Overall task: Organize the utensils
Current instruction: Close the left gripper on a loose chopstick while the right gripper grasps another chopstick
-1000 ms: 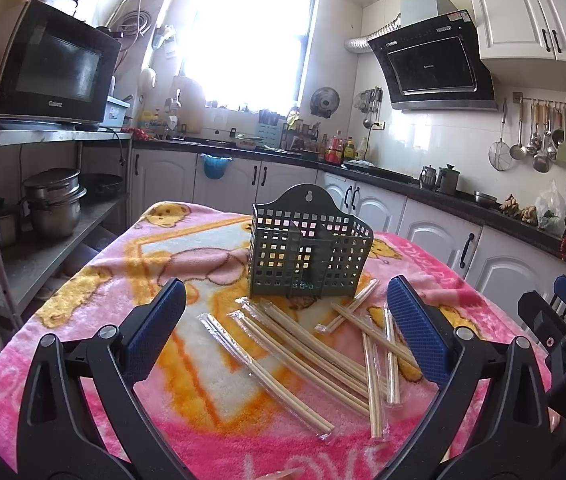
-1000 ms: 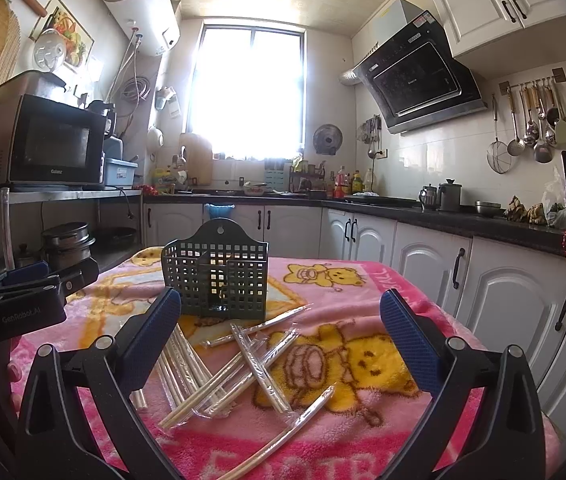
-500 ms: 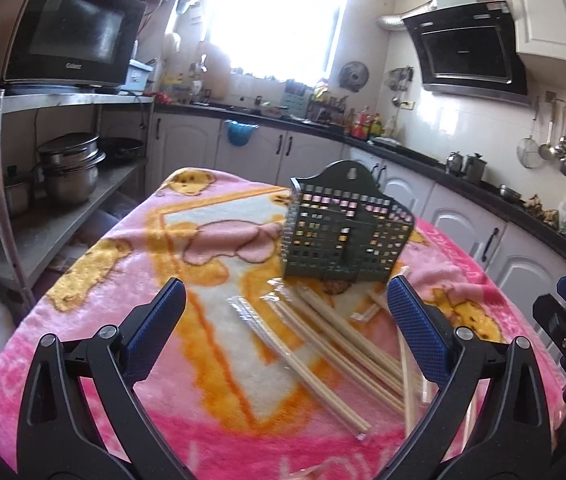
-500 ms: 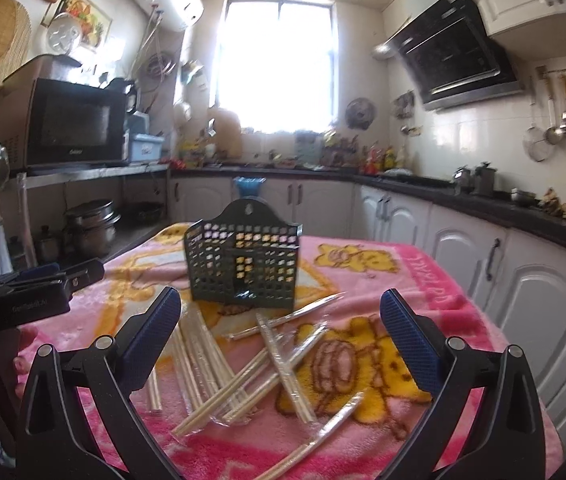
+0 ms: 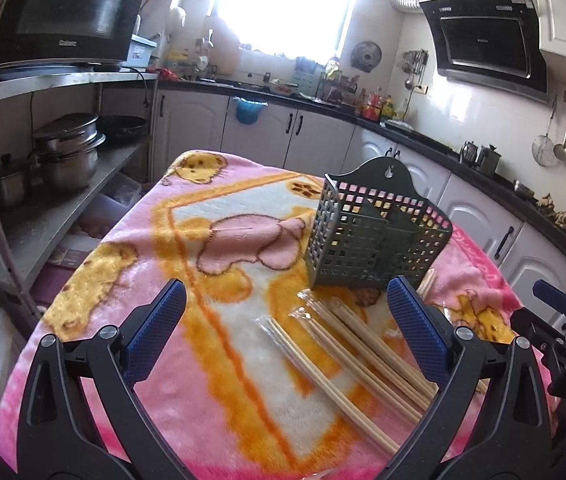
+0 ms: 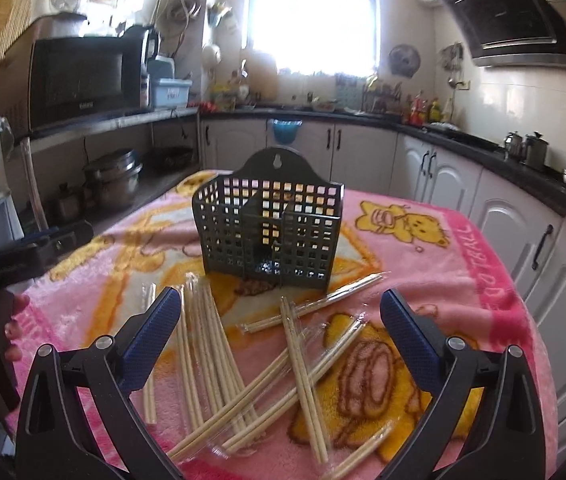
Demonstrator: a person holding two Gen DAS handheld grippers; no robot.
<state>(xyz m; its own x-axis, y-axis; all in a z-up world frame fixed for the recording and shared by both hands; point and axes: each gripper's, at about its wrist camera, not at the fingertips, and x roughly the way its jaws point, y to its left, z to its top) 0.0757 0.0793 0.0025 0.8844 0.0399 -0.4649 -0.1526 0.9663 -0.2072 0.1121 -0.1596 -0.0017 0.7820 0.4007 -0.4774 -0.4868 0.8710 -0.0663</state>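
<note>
A dark green slotted utensil holder (image 5: 377, 240) stands upright on the pink blanket-covered table (image 5: 219, 232); it also shows in the right wrist view (image 6: 269, 232). Several pairs of wrapped wooden chopsticks (image 6: 219, 344) lie scattered on the blanket in front of it, also seen in the left wrist view (image 5: 347, 344). My left gripper (image 5: 287, 320) is open and empty, above the blanket left of the chopsticks. My right gripper (image 6: 281, 330) is open and empty, above the chopstick pile. The right gripper's body shows at the right edge of the left view (image 5: 563, 320).
A metal shelf rack (image 5: 43, 184) with pots and a microwave (image 5: 63, 16) stands left of the table. White cabinets (image 6: 503, 216) and a dark counter run along the back and right. The left gripper's body (image 6: 23, 256) sits at the table's left side.
Both grippers have tilted down and moved closer to the table, the left one swinging leftward. The holder and chopsticks have not moved. Both stay open.
</note>
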